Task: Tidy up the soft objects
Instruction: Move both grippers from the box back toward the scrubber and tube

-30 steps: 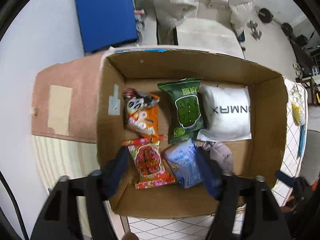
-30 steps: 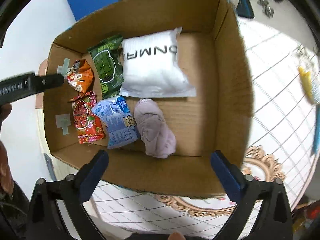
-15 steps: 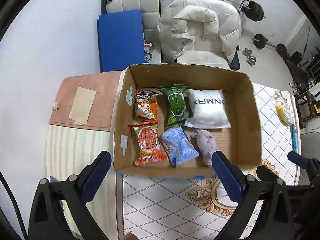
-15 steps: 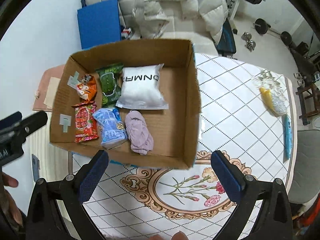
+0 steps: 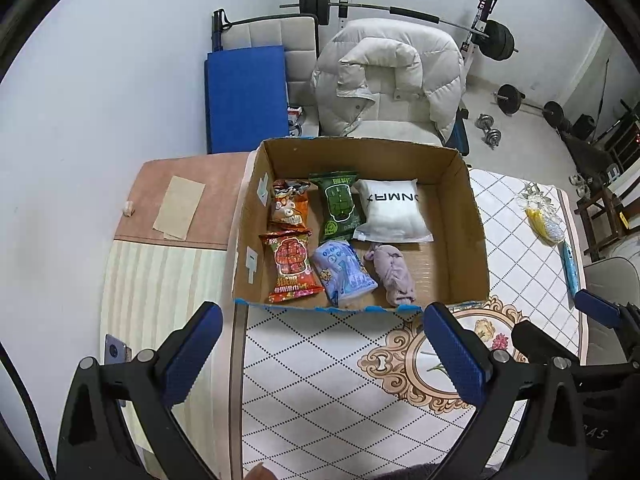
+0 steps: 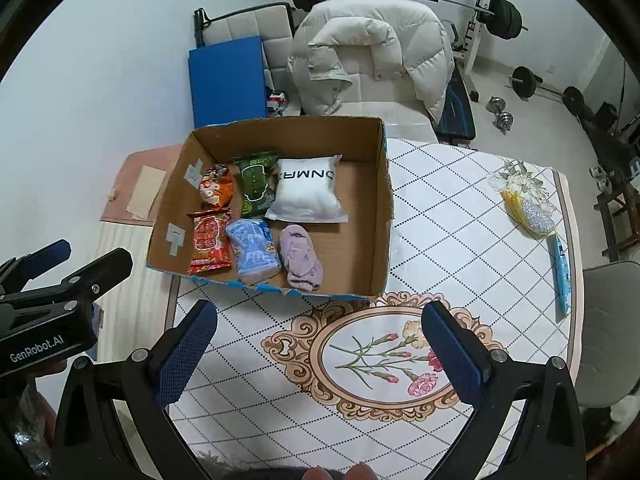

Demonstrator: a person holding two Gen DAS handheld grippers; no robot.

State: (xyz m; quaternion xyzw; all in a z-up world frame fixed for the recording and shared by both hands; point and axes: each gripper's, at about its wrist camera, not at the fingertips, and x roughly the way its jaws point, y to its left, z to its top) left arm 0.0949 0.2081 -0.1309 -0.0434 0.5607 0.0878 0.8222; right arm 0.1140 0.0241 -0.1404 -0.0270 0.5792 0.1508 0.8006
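Cardboard box [image 6: 382, 184] holding six soft packs, right tool [image 6: 320, 344] spread wide above tablecloth [image 6: 460, 240]

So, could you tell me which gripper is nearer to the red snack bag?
Left. The left gripper hangs just before the box's near-left corner, close to the red snack bag; the right gripper sits further right, over the floral medallion.

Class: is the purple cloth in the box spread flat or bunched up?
Bunched up: the purple cloth lies as a wrinkled roll on the cardboard box floor.
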